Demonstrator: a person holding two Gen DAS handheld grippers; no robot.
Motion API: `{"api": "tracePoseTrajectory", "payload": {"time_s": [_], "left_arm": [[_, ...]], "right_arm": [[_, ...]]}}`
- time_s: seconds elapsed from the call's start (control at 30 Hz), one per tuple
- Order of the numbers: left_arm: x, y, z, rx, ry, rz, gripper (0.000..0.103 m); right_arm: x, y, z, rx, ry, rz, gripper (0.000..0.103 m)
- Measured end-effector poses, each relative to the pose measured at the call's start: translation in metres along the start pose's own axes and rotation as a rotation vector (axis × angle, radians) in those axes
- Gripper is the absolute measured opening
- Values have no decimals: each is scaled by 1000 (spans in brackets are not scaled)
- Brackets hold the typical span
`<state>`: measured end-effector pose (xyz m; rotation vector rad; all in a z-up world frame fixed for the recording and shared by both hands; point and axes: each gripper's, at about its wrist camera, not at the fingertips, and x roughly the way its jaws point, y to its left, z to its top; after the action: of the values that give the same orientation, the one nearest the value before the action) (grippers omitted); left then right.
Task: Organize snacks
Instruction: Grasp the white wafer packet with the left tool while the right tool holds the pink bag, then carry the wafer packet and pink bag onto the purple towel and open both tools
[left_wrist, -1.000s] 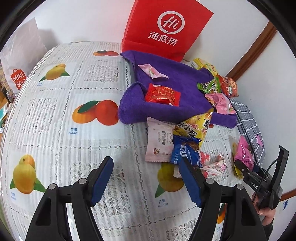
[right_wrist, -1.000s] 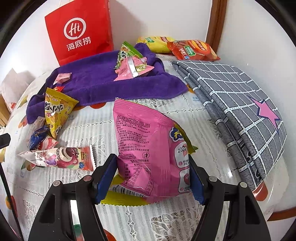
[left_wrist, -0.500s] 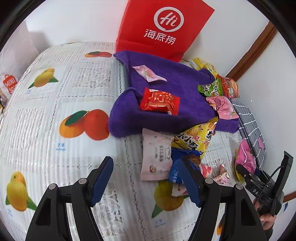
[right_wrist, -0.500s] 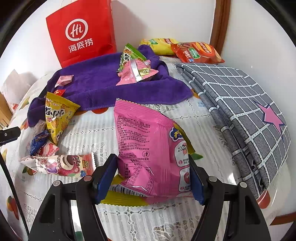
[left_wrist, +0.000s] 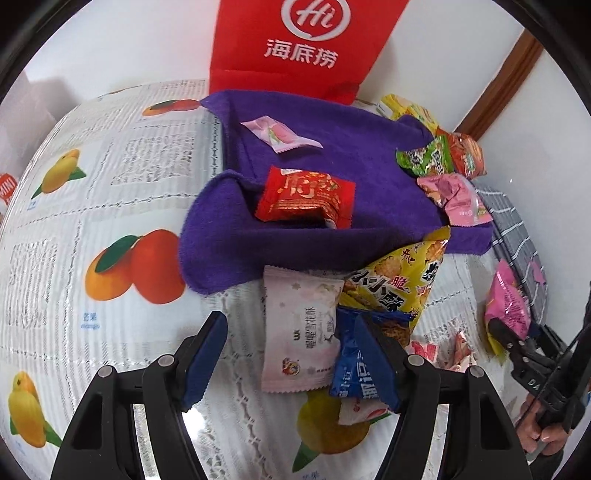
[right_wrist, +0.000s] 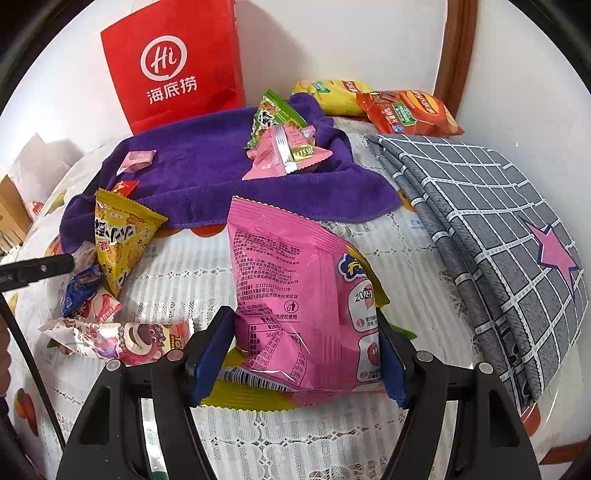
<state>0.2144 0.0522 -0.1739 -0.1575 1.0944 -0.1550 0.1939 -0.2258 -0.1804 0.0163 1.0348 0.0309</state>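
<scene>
Several snack packets lie loose, so we judge the sorting barely begun. Our right tool (right_wrist: 301, 354) has its pads against both sides of the big pink bag (right_wrist: 295, 295), which stands between them over a yellow packet (right_wrist: 243, 398) on the lace-covered worktop (right_wrist: 295, 443); we read that as a clamp on the bag, though the bag does not look lifted clear.

Our left tool (left_wrist: 291, 358) stands apart with nothing held. The pale pink wafer packet (left_wrist: 299, 332) lies between its pads, untouched on the left side, and the blue packet (left_wrist: 351, 365) sits against the right pad. Just above them leans the yellow crisp bag (left_wrist: 399, 284), its top resting on the edge of the purple towel (left_wrist: 229, 236).

On the towel we see a red packet (left_wrist: 306, 199), a small pink sweet (left_wrist: 280, 134), and a green packet (left_wrist: 428, 157) with a pink triangular one (left_wrist: 458, 199) beside it. A bear-printed wrapper (right_wrist: 122, 336) lies near the worktop's front, and two crisp bags, yellow (right_wrist: 332, 96) and orange (right_wrist: 406, 110), rest by the far wall beside the red paper bag (right_wrist: 170, 66). A folded grey checked cloth (right_wrist: 498, 229) lies to the right.

No grouping or container fill is visible, so nearly every packet seems left to place.
</scene>
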Motion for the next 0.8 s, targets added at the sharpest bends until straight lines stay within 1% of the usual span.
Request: {"api": "tracePoseTrajectory", "payload": {"time_s": [0.07,0.13,0.2,0.27,0.33,0.43,0.57,0.67,0.8], "left_arm": [[6,-5,0,15,10,11,65],[12,-7,0,20,12,20,64],[13,-11,-1,37,-2,53,60],[14,-15,-2,63,-12,92,40],[13,-15,-1,63,-11,82,37],[9,-7,-1,32,-3,50,33],[-2,0,-5,11,-15,49,33],[-13,3,-7,5,-32,39,33],[-30,5,-8,4,-62,22,33]], "right_arm": [[0,0,1,-5,3,2,71],[0,0,1,-12,5,1,71],[-1,0,2,-16,3,3,71],[-3,0,3,-15,-2,10,71],[-5,0,4,-13,-5,16,71],[-9,1,4,-18,-11,21,71],[-15,3,5,-23,-23,26,71],[-22,6,8,-24,-34,38,71],[-32,12,12,-36,-56,34,71]]}}
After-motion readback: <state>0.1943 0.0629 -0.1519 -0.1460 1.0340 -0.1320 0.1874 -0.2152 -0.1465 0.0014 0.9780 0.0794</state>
